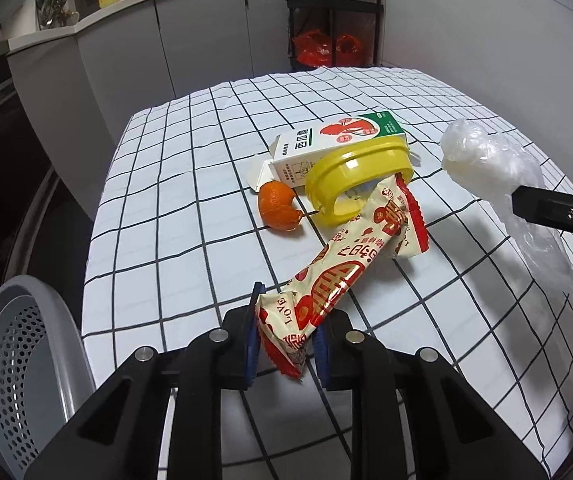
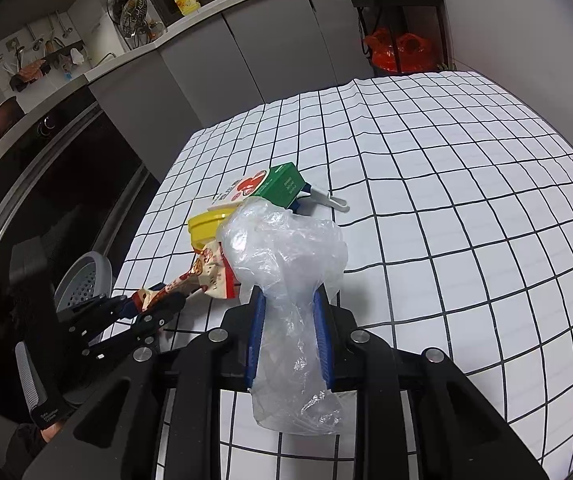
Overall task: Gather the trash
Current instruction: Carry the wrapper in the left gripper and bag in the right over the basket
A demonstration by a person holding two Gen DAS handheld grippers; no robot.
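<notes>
Clamped between the blue pads of the left gripper (image 1: pixel 286 344) at 6 o'clock in the left wrist view is one end of a red-and-cream snack wrapper (image 1: pixel 350 264). Its length is stretched toward 1 o'clock, and its far end is seen against a yellow lid (image 1: pixel 356 180) lying on the checked tablecloth (image 1: pixel 190 184). An orange peel (image 1: pixel 276 210) is seen just beside the lid at its 9 o'clock, and a white, red and green carton (image 1: pixel 334 144) lies behind the lid at 12 o'clock. A grey perforated bin (image 1: pixel 18 364) is seen off the table edge at 8 o'clock.

In the right wrist view, a crumpled clear plastic bag (image 2: pixel 286 280) is gripped by the right gripper (image 2: pixel 288 340), its pads pressed against the bag's narrowed middle; the bag bulges above the fingers and hangs below them. A white and blue plastic clip (image 2: pixel 326 200) is partly seen beside the carton at 12 o'clock.
</notes>
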